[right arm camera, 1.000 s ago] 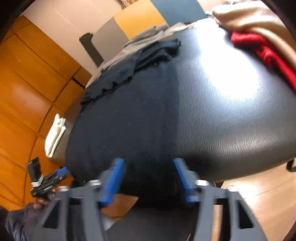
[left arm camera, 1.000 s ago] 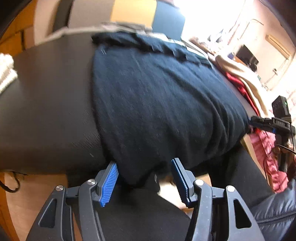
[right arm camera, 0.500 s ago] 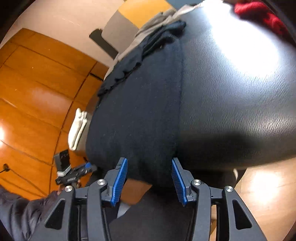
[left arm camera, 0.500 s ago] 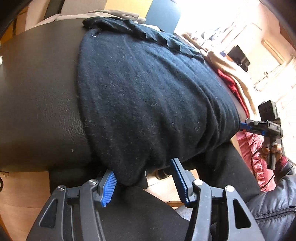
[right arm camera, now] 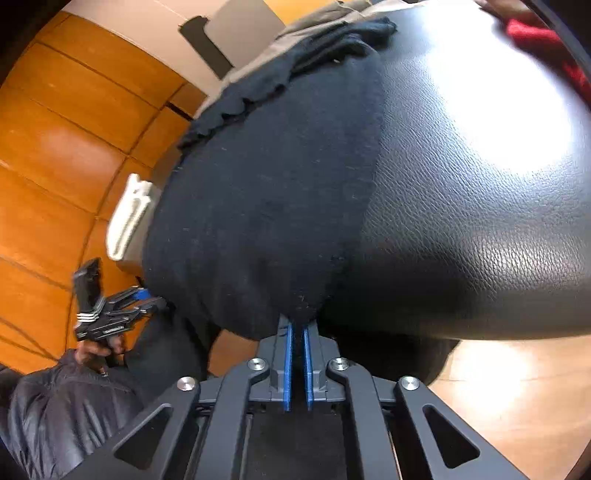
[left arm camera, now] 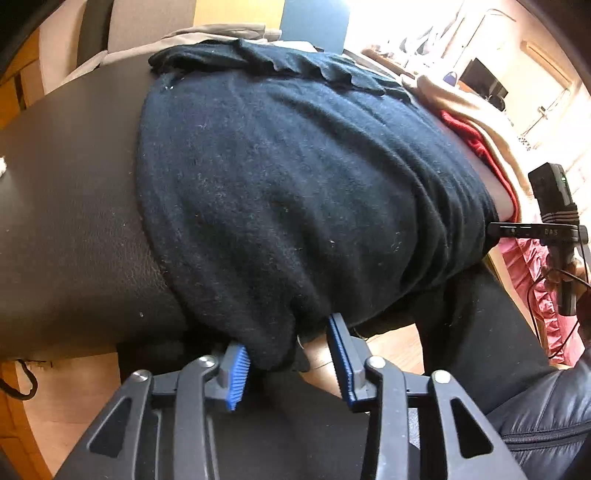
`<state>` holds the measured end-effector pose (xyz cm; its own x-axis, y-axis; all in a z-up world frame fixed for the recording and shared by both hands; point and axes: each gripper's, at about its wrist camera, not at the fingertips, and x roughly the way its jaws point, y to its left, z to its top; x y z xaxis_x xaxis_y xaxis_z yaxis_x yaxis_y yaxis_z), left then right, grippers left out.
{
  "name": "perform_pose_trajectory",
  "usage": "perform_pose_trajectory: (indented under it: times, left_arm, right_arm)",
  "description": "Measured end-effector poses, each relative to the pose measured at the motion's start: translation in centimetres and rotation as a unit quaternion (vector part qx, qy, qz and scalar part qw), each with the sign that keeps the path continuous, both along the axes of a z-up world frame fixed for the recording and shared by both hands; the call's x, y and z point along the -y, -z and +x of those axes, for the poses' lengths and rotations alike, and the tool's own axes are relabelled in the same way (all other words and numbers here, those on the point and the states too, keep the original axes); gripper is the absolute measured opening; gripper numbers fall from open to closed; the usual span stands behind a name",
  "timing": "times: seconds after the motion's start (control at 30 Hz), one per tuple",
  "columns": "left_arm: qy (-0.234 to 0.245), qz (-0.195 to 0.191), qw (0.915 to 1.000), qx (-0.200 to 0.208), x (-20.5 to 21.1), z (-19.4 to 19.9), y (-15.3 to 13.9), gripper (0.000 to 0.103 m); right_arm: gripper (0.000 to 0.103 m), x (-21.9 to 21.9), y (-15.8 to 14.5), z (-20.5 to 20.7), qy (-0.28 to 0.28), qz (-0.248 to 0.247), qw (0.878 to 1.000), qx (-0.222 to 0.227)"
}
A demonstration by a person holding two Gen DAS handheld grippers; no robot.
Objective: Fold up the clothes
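A black knitted garment (left arm camera: 295, 192) lies spread on a black leather table (left arm camera: 66, 206), its near hem hanging over the front edge. My left gripper (left arm camera: 286, 339) sits under the hem's left corner. Its jaws are closing with the corner between them, and the right pad (left arm camera: 338, 343) still stands clear of the cloth. My right gripper (right arm camera: 297, 326) is shut on the hem's other corner, on the same garment (right arm camera: 266, 206). Each gripper shows in the other's view: the right gripper (left arm camera: 517, 230) at the garment's right edge, the left gripper (right arm camera: 144, 299) at its left edge.
Beige (left arm camera: 461, 107) and red (left arm camera: 480, 147) clothes lie at the table's right side, a grey garment (left arm camera: 207, 33) at the far edge, a folded white cloth (right arm camera: 129, 218) at the left. The person's dark trousers (left arm camera: 480, 332) are below the edge, over a wooden floor (right arm camera: 498, 387).
The right gripper came down to the hem and its jaws closed on the corner. The left gripper's jaws have narrowed around the other corner, and that hand has barely moved.
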<state>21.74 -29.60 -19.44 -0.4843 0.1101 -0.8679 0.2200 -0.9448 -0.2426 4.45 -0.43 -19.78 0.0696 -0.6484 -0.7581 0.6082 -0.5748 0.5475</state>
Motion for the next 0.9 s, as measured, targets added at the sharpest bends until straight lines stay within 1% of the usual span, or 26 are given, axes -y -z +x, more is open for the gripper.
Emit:
perform_pose_trajectory:
  times: [0.1,0.2,0.23,0.27,0.3,0.33,0.43,0.47,0.5,0.6,0.63,0.77,0.9]
  left_arm:
    - [-0.001,0.013,0.9999,0.005,0.3,-0.2,0.4,0.036]
    - [-0.006,0.017,0.9998,0.005,0.5,-0.1,0.6,0.034]
    - [-0.009,0.016,0.9998,0.005,0.6,0.0,0.7,0.024]
    - [-0.011,0.014,0.9998,0.005,0.7,0.1,0.7,0.019]
    - [-0.012,0.016,0.9998,0.001,0.8,0.3,0.6,0.015]
    - [-0.013,0.018,0.9997,-0.003,0.9,0.4,0.5,0.011]
    - [-0.012,0.031,0.9993,-0.017,1.3,0.9,0.1,0.008]
    - [-0.012,0.040,0.9988,-0.024,1.4,1.1,-0.2,0.008]
    - [-0.013,0.054,0.9978,-0.037,1.6,1.3,-0.6,0.008]
    - [-0.013,0.097,0.9914,-0.087,2.5,2.1,-2.6,0.007]
    - [-0.012,0.104,0.9896,-0.099,2.7,2.2,-3.2,0.007]
    - [-0.012,0.125,0.9838,-0.128,3.4,1.9,-4.9,0.007]
    - [-0.017,0.162,0.9731,-0.163,4.5,1.0,-6.6,0.007]
  right_arm:
    - [0.007,1.1,0.2,0.1,-0.007,0.024,1.000,-0.017]
    - [0.007,1.8,0.3,0.2,-0.013,0.035,0.999,-0.025]
    - [0.008,1.7,0.4,0.1,-0.014,0.033,0.999,-0.021]
    - [0.014,1.7,0.5,0.1,-0.014,0.034,0.999,-0.018]
    - [0.025,1.7,0.7,0.1,-0.014,0.037,0.999,-0.016]
    - [0.026,1.7,0.8,0.1,-0.014,0.040,0.999,-0.014]
    - [0.026,1.7,1.2,0.2,-0.011,0.049,0.999,-0.011]
    - [0.022,1.5,1.2,0.2,-0.008,0.051,0.999,-0.014]
    - [0.008,1.5,1.0,0.3,-0.007,0.049,0.999,-0.016]
    - [0.006,1.1,-0.2,0.8,-0.003,0.024,1.000,-0.015]
    - [0.006,1.0,-0.9,1.0,-0.003,0.011,1.000,-0.014]
    - [0.006,0.9,-3.7,1.4,0.002,-0.042,0.999,-0.015]
    - [0.006,1.5,-5.9,0.8,0.016,-0.090,0.996,-0.014]
